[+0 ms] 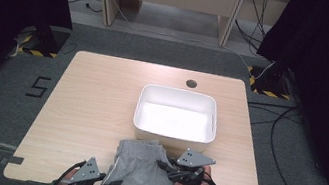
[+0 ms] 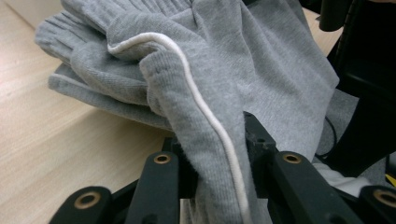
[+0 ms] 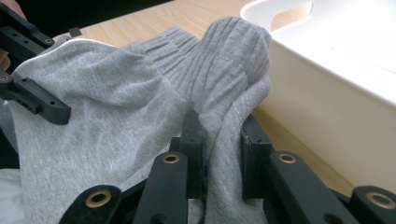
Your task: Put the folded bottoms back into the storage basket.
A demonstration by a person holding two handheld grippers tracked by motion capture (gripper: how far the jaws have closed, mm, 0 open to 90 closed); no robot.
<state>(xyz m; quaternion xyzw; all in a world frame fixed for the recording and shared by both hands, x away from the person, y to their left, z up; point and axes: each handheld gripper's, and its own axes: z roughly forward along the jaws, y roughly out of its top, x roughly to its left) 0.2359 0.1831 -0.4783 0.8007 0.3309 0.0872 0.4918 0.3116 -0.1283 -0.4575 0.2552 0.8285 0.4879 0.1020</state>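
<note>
- The grey garment (image 1: 143, 177) is lying at the near edge of the counter (image 1: 94, 106), just in front of the white bin (image 1: 176, 115).
- Its left edge, with the white piping, is clamped by the left tool (image 2: 217, 154).
- Its ribbed right side is pinched by the right tool (image 3: 219, 154).

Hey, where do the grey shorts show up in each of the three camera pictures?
High view: the grey shorts lie at the table's near edge, bottom centre, just in front of the white bin.
Left gripper view: they run from the top down the middle, a white-piped fold pinched in the left claw.
Right gripper view: left and centre, a fold pinched in the right claw.
Shared landmark: the ribbed waistband.
</note>
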